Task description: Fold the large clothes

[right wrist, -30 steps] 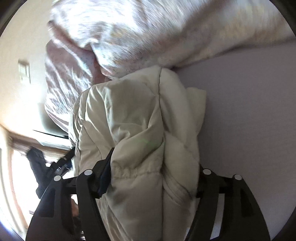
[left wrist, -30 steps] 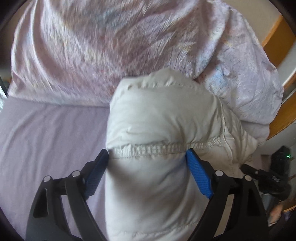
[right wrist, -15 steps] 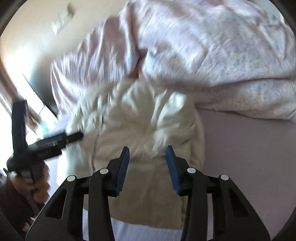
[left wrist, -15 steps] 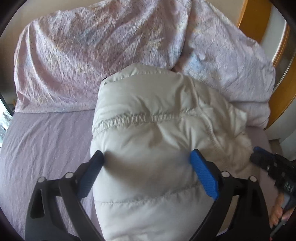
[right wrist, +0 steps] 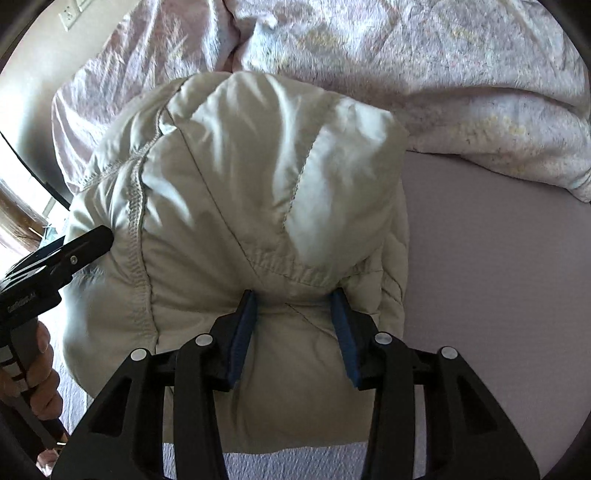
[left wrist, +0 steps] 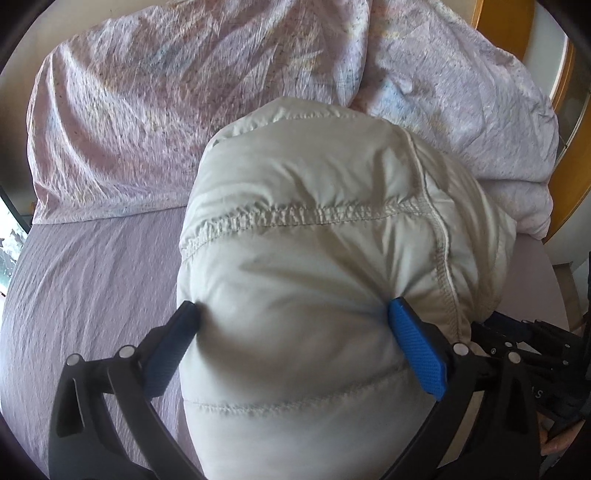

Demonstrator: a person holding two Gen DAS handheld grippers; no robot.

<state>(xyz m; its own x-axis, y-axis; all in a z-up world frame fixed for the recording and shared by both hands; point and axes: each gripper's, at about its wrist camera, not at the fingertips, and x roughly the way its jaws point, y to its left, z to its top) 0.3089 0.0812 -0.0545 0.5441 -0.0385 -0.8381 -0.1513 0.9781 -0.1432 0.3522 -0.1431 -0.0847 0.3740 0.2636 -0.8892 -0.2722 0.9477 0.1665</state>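
Note:
A cream puffer jacket [left wrist: 317, 266], folded into a thick bundle, lies on the lilac bed sheet [left wrist: 85, 280]. My left gripper [left wrist: 291, 314] is wide open, its blue pads pressing into both sides of the bundle. In the right wrist view the same jacket [right wrist: 236, 206] fills the middle. My right gripper [right wrist: 293, 306] is partly open above the jacket's near part, its pads touching the fabric without pinching it. The left gripper's black finger [right wrist: 74, 251] and the hand holding it show at the left edge.
A crumpled pale pink duvet [left wrist: 184, 103] is heaped behind the jacket [right wrist: 424, 74]. A wooden frame [left wrist: 502, 29] stands at the far right. Bare lilac sheet [right wrist: 491, 295] lies right of the jacket. A wall socket [right wrist: 74, 14] is at top left.
My left gripper drew back along the bundle, so the stitched seam now lies further ahead. My right gripper let go of the jacket, swung round and now hovers steadily over it.

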